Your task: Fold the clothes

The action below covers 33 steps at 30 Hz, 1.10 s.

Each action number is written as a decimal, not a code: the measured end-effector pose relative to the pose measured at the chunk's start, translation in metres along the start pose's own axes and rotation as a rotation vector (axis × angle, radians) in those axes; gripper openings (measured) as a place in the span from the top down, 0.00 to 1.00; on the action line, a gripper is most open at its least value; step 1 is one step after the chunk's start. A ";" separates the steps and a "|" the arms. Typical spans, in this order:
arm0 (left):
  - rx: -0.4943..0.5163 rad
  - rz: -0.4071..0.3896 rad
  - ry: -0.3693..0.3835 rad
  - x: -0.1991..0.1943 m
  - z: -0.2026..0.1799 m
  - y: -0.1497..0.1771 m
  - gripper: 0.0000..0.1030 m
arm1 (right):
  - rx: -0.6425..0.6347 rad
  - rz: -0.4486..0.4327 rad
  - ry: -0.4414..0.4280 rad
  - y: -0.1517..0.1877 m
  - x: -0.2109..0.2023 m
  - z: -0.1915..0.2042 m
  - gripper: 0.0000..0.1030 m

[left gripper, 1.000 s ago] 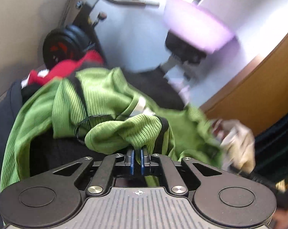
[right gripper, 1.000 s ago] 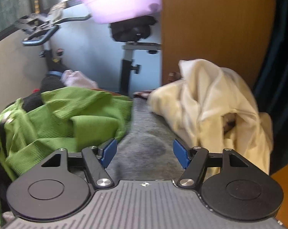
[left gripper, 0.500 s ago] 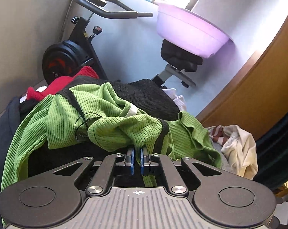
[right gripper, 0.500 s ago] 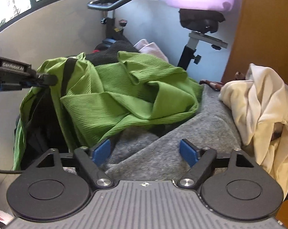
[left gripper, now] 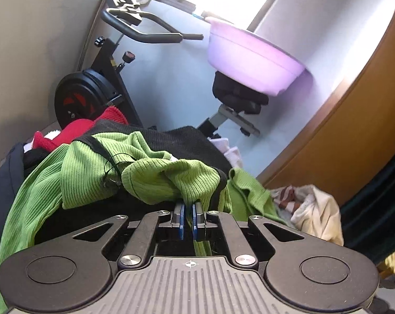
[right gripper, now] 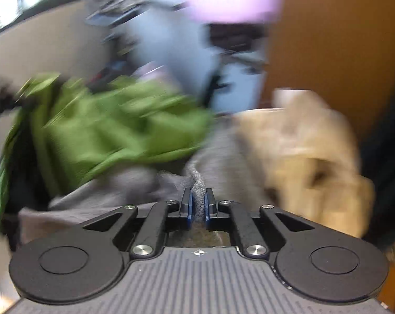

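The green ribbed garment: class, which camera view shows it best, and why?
The left wrist view: the green ribbed garment is sharp there, its ribbing clear, a fold pinched in the left hand-held gripper. The right wrist view shows it only as a motion-blurred green mass on the left.

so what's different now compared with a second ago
The right hand-held gripper, open over the grey cloth a second ago, is closing, and its pads already pinch a fold of that cloth. Its view is blurred, so it is moving. The left hand-held gripper stays shut on the green top, which has barely shifted. The cream garment lies as before.
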<state>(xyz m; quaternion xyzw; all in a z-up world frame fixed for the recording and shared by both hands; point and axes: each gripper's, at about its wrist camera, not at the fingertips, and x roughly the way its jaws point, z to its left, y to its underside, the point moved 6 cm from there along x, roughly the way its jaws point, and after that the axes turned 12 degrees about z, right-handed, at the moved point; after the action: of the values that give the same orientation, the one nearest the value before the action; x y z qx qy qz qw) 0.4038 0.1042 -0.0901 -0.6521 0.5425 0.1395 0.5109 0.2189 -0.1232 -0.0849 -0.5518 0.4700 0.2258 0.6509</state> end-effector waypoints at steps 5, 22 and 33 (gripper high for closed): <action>-0.019 -0.008 0.005 0.012 -0.003 -0.010 0.95 | 0.103 0.031 0.037 0.002 0.003 -0.040 0.91; -0.009 0.043 -0.052 0.019 0.012 0.006 0.95 | -0.230 0.015 -0.264 0.019 0.003 0.063 0.12; -0.048 0.063 -0.111 0.017 0.026 0.022 0.95 | -0.329 0.027 -0.094 0.015 0.047 0.068 0.60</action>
<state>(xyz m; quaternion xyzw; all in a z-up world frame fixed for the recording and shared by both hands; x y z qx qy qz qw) 0.4010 0.1178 -0.1255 -0.6381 0.5299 0.2046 0.5197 0.2523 -0.0661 -0.1363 -0.6335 0.4029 0.3339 0.5700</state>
